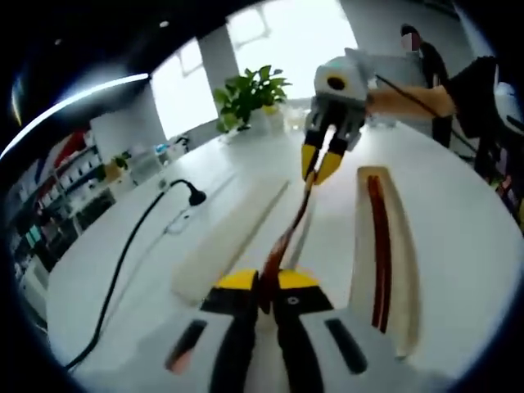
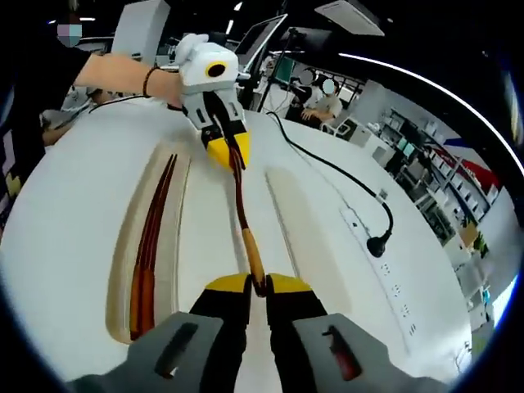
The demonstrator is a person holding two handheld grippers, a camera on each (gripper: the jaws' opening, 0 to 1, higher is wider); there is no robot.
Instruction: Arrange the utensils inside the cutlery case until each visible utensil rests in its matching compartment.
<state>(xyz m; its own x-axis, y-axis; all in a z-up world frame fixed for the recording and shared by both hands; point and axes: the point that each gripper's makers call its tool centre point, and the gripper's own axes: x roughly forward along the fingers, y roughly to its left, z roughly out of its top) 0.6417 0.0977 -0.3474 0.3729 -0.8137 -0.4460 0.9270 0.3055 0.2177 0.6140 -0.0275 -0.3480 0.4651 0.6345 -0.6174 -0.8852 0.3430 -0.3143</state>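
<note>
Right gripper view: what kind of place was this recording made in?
Most likely an open-plan office or lab, not a home kitchen. A long white table carries a black power cable, people sit at desks behind it, and shelving lines the far wall. The left gripper view adds a potted plant.

The left tongs [image 1: 268, 288] are pinching one end of a long thin utensil [image 1: 288, 237], with the yellow tips closed on it. The right tongs [image 2: 257, 285] are gripping the other end the same way. The two tongs are facing each other, tip toward tip. A bare hand [image 1: 409, 100] is holding the right tongs from behind.
</note>
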